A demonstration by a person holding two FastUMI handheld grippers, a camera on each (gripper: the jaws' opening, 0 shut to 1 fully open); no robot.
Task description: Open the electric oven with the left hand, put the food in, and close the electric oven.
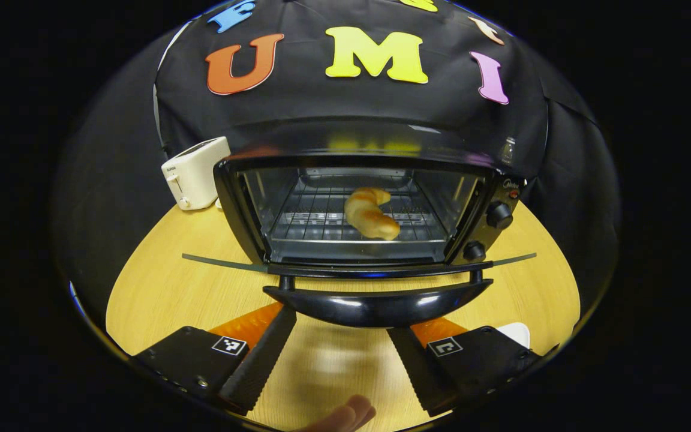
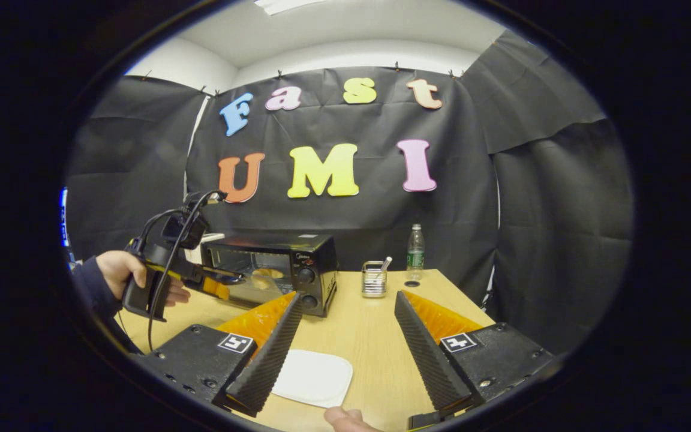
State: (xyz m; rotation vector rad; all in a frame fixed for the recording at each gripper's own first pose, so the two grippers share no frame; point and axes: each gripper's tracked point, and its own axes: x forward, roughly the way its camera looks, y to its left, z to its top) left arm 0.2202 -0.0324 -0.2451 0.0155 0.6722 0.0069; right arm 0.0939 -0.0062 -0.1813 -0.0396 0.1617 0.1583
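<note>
The black electric oven [image 1: 369,150] stands with its glass door [image 1: 225,263] folded down flat. A golden croissant [image 1: 369,219] lies on the wire rack inside. My left gripper [image 1: 342,324] is open, its fingers spread wide just under the door's black handle [image 1: 375,306] and not pressing on it. In the right gripper view, the oven [image 2: 297,264] is at the left of the table, and a hand holds the left gripper [image 2: 225,285] at its door. My right gripper [image 2: 346,297] hangs open and holds nothing, over a bare white plate [image 2: 312,378].
A white toaster [image 1: 195,174] stands to the left behind the oven. A small wire holder [image 2: 373,279] and a water bottle [image 2: 415,252] sit at the back of the wooden table [image 2: 369,336]. Black cloth walls close in the booth.
</note>
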